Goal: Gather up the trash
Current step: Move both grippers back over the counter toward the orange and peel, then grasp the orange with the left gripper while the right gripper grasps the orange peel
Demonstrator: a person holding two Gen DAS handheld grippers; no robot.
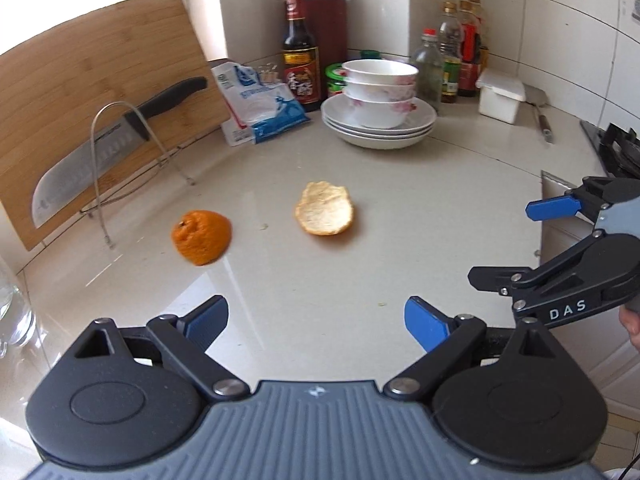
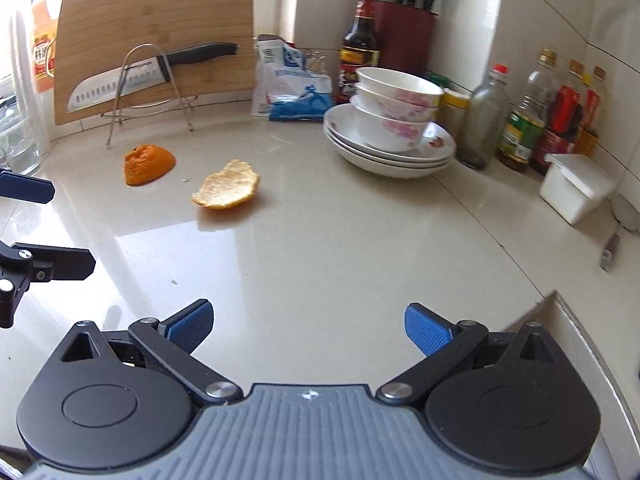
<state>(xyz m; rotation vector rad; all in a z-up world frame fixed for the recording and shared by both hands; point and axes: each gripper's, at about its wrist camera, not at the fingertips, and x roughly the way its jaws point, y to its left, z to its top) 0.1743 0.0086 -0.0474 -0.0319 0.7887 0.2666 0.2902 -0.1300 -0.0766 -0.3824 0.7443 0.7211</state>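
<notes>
Two pieces of orange peel lie on the beige counter. One, the orange-side-up peel point(image 1: 201, 237) point(image 2: 149, 163), is domed and sits to the left. The other, the pith-side-up peel point(image 1: 325, 209) point(image 2: 226, 189), is cupped and pale inside. My left gripper point(image 1: 316, 326) is open and empty, hovering over the counter short of both peels. My right gripper point(image 2: 308, 330) is open and empty too, farther right and back from the peels. In the left wrist view the right gripper point(image 1: 516, 244) shows at the right edge; the left gripper point(image 2: 48, 224) shows at the left edge of the right wrist view.
A cutting board point(image 1: 80, 92) with a knife point(image 1: 120, 144) in a wire rack stands back left. Stacked bowls on plates point(image 1: 380, 108), a blue-white bag point(image 1: 260, 104), sauce bottles point(image 1: 300, 52), a white box point(image 1: 500, 96) and a stove edge point(image 1: 616, 148) line the back and right. A glass point(image 1: 12, 312) stands at far left.
</notes>
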